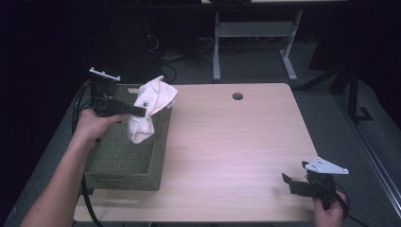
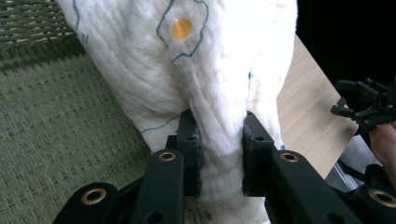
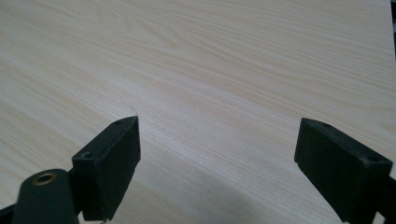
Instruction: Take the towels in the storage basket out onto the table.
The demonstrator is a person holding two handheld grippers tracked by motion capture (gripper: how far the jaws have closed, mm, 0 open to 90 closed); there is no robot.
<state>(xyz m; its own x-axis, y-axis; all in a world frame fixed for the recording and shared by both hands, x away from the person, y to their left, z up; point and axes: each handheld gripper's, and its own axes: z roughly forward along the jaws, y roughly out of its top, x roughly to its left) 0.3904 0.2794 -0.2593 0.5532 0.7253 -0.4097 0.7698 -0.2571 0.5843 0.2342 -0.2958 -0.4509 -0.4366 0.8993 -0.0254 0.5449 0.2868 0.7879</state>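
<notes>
A white cloth with a small printed pattern hangs bunched above the green woven basket at the table's left. My left gripper is shut on it, and in the left gripper view the cloth is pinched between both pads, rising in front of the camera. My right gripper rests low over the table's front right corner, held by a hand. In the right gripper view its jaws stand wide apart, right gripper open over bare wood with nothing between them.
The light wooden table has a round cable hole near its far edge. The basket's inside looks bare under the cloth. A white desk frame stands behind the table on the dark floor.
</notes>
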